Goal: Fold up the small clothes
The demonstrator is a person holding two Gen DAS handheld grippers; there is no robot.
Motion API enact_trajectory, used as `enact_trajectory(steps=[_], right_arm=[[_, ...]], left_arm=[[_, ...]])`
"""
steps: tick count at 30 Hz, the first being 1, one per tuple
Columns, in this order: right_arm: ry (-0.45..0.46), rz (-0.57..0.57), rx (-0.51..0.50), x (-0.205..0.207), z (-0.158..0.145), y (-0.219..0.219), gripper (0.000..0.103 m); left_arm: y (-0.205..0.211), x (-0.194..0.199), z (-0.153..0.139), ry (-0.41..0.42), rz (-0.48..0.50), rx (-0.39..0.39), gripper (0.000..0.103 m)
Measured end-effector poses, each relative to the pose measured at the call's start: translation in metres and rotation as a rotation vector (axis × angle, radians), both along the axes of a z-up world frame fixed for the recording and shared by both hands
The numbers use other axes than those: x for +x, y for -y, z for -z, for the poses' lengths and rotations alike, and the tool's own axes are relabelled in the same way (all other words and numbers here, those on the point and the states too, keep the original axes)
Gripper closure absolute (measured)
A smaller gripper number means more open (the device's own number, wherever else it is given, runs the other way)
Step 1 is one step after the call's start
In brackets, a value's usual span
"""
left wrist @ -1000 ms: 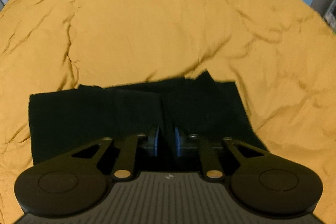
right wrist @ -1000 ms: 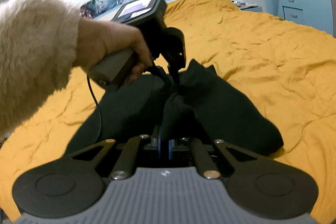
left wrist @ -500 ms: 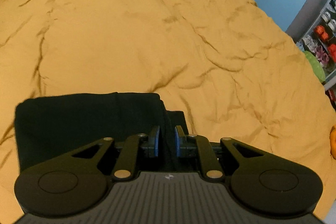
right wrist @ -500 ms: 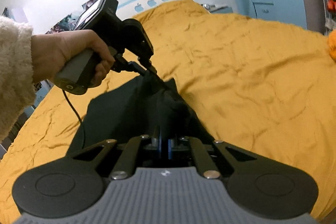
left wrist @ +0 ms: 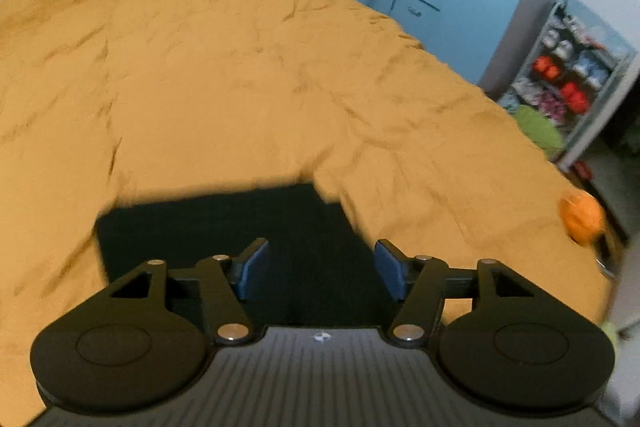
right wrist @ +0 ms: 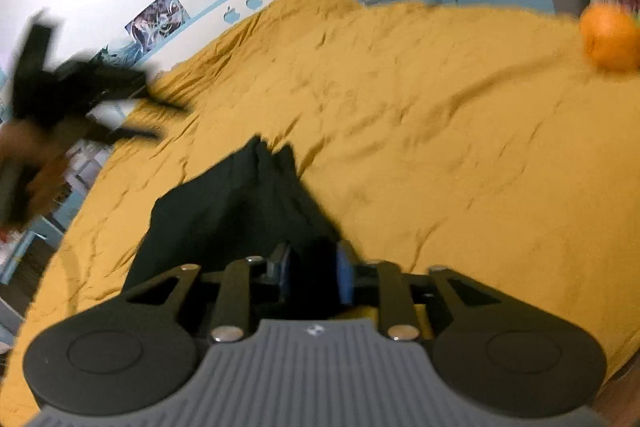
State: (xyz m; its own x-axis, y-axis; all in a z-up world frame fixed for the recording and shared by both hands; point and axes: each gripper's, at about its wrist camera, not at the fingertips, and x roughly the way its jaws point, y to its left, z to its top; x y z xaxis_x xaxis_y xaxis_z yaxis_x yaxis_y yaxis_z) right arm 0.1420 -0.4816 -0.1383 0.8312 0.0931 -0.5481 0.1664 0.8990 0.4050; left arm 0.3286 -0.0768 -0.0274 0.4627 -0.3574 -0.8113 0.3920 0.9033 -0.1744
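Observation:
A black garment (left wrist: 224, 223) lies folded in a flat rectangle on the yellow bedspread (left wrist: 240, 67). My left gripper (left wrist: 321, 267) hangs above its near edge, its jaws opening wide, and its blue pads touch nothing. In the right wrist view the garment (right wrist: 224, 203) runs away from my right gripper (right wrist: 313, 273). That gripper's jaws are opening, with dark cloth lying loose between the pads. The left gripper (right wrist: 162, 121) shows blurred at the far left of that view, held by a hand and well clear of the cloth.
An orange ball (right wrist: 612, 39) rests near the bed's right edge, also seen in the left wrist view as the ball (left wrist: 580, 219). Beyond the bed stand a blue cabinet (left wrist: 416, 3) and a shelf of colourful items (left wrist: 568, 83). Posters hang on the white wall (right wrist: 160, 19).
Both grippers have let go of the black garment and their jaws have parted. The left gripper has risen and swung away to the left; the garment now lies flat.

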Motion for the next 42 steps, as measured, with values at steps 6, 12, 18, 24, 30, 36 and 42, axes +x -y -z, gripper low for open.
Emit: enact_trajectory(steps=[6,12,18,24,30,36,42], right_arm=[[0.111,-0.161,-0.202,0.057,-0.031,-0.004,0.076],[0.054,-0.412,-0.087,0.186,-0.025,0.0,0.075],[-0.112,-0.446,-0.084,0.278,0.015,-0.021,0.075],[-0.198,-0.494,-0.075,0.312,0.05,-0.029,0.075],[-0.119,-0.455,-0.017,0.311,0.037,-0.018,0.099],[-0.171,-0.391,0.027,0.296,0.056,0.001,0.074],[-0.055,-0.43,0.083,0.188,0.004,0.041,0.068]], left_arm=[[-0.122,-0.103,0.047,-0.129,-0.14,-0.173,0.032],[-0.187,-0.142,0.102,-0.248,-0.35,-0.417,0.035],[-0.209,-0.139,0.136,-0.348,-0.37,-0.579,0.038],[-0.203,-0.135,0.152,-0.373,-0.305,-0.693,0.036],[-0.204,-0.136,0.159,-0.395,-0.336,-0.723,0.071],[-0.21,-0.142,0.172,-0.412,-0.352,-0.734,0.077],[-0.212,-0.139,0.173,-0.414,-0.353,-0.743,0.075]])
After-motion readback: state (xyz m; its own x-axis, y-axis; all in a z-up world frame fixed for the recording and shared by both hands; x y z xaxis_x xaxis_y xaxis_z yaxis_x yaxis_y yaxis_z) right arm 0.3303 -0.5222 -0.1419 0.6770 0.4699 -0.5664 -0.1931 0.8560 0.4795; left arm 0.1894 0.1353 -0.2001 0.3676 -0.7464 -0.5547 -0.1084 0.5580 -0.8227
